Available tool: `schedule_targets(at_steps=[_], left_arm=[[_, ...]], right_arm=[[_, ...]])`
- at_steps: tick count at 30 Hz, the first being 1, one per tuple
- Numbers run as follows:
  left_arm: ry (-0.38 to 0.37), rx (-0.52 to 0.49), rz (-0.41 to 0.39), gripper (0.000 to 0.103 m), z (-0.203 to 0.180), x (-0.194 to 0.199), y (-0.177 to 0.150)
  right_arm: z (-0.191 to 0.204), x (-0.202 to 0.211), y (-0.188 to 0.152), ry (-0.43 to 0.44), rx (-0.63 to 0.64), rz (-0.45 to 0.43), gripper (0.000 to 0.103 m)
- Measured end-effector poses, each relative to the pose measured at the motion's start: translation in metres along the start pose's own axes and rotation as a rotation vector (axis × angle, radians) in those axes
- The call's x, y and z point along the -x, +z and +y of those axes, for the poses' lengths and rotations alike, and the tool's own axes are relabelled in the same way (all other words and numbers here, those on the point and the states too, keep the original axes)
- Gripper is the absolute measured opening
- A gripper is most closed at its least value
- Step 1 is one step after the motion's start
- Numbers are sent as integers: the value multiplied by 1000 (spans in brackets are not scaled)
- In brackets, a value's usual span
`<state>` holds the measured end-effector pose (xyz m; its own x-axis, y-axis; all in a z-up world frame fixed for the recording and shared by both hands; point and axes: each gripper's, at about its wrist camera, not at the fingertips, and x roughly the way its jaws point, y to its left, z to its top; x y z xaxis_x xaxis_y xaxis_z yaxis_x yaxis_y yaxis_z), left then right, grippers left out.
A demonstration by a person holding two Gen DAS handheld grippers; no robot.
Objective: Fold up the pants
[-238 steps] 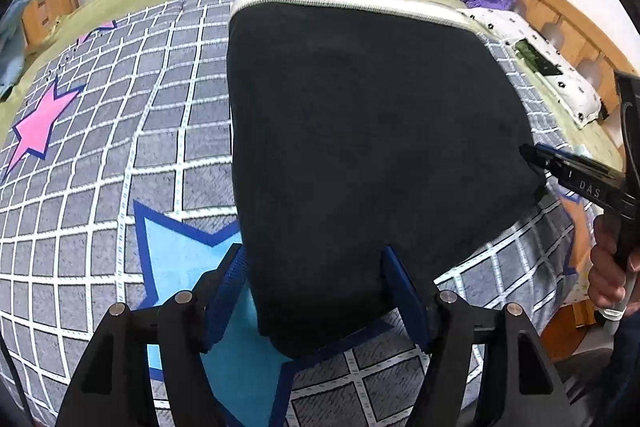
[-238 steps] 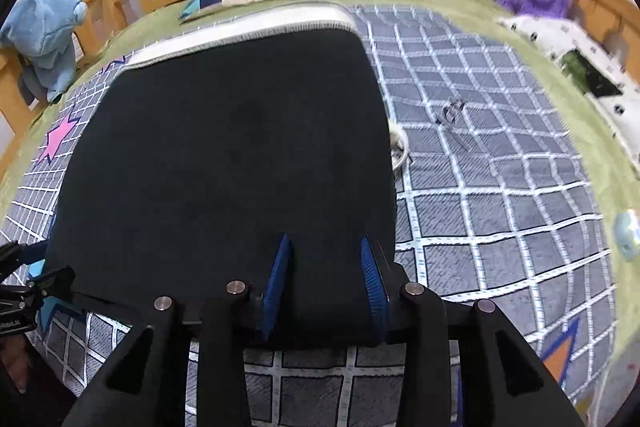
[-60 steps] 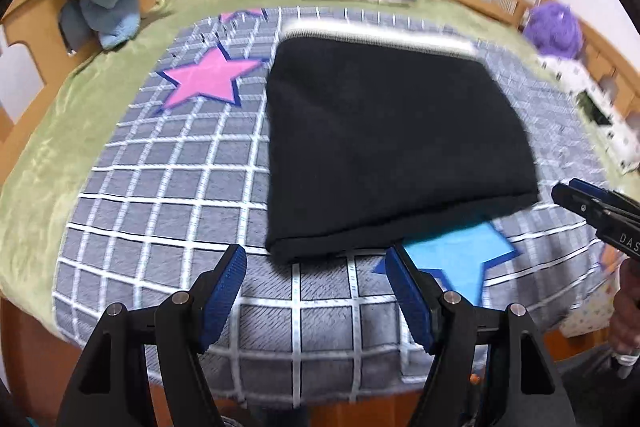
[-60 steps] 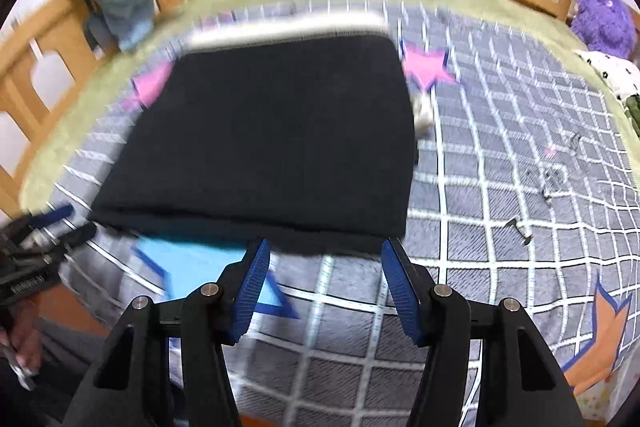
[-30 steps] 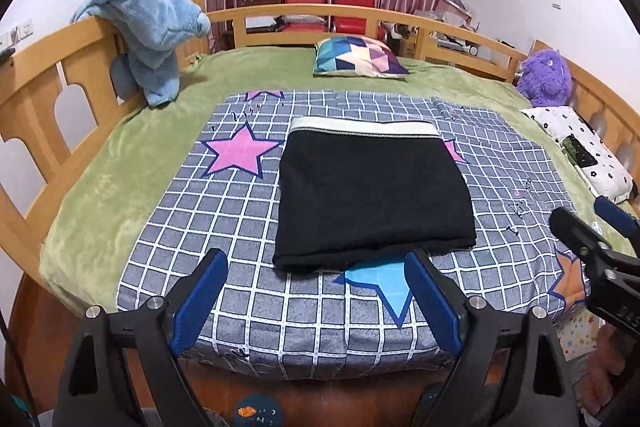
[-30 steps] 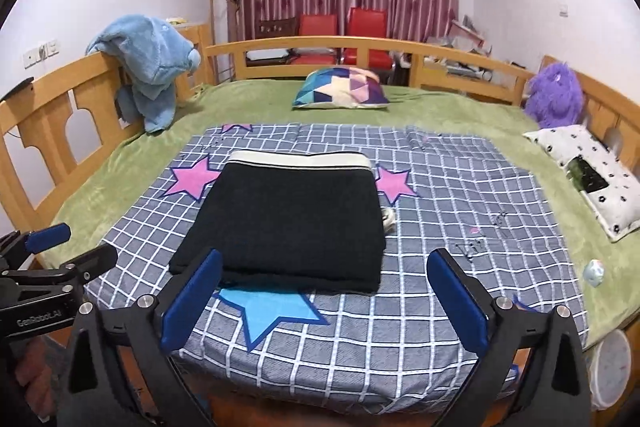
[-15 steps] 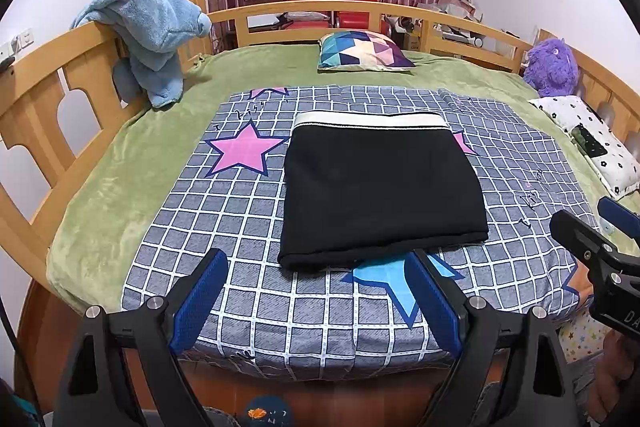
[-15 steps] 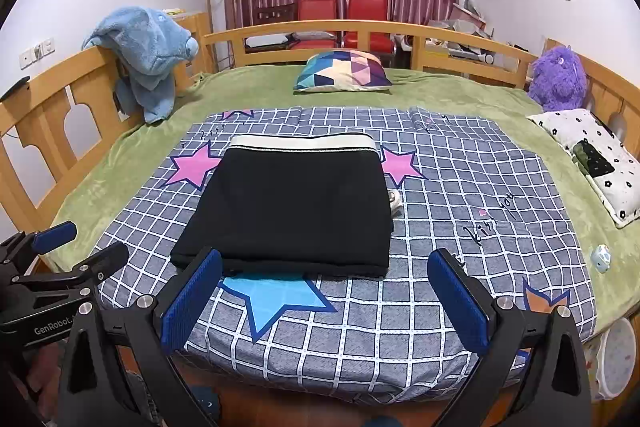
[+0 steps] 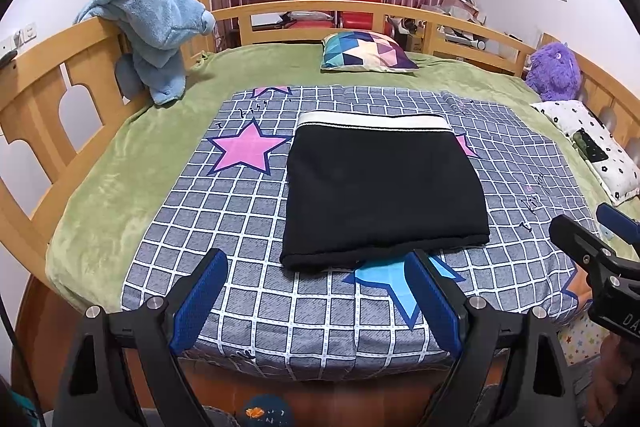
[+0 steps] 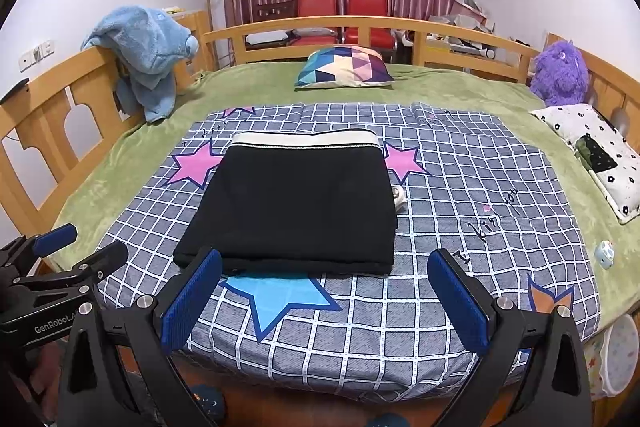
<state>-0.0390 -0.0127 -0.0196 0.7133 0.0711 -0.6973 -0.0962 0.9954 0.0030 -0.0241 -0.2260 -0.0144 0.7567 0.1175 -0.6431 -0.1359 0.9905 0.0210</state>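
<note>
The black pants lie folded into a flat rectangle on the grey checked blanket, white waistband at the far edge; they also show in the right wrist view. My left gripper is open and empty, held back over the bed's near edge, apart from the pants. My right gripper is open and empty too, near the front edge. Each gripper shows at the side of the other's view: the right one and the left one.
A wooden rail rings the bed. A blue plush towel hangs on the left rail. A patterned pillow lies at the far end, a purple plush toy and a white floral pillow at the right.
Both grippers let go of the pants and pulled back from them to the bed's front edge, jaws opened wide. In the last half second they moved slightly closer.
</note>
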Motion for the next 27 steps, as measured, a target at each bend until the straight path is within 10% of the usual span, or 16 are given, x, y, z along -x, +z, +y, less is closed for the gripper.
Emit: schedule_targets(at_steps=[27], left_arm=[[-3, 0, 0, 90, -4, 1, -1]], right_arm=[[2, 3, 0, -21, 7, -7, 101]])
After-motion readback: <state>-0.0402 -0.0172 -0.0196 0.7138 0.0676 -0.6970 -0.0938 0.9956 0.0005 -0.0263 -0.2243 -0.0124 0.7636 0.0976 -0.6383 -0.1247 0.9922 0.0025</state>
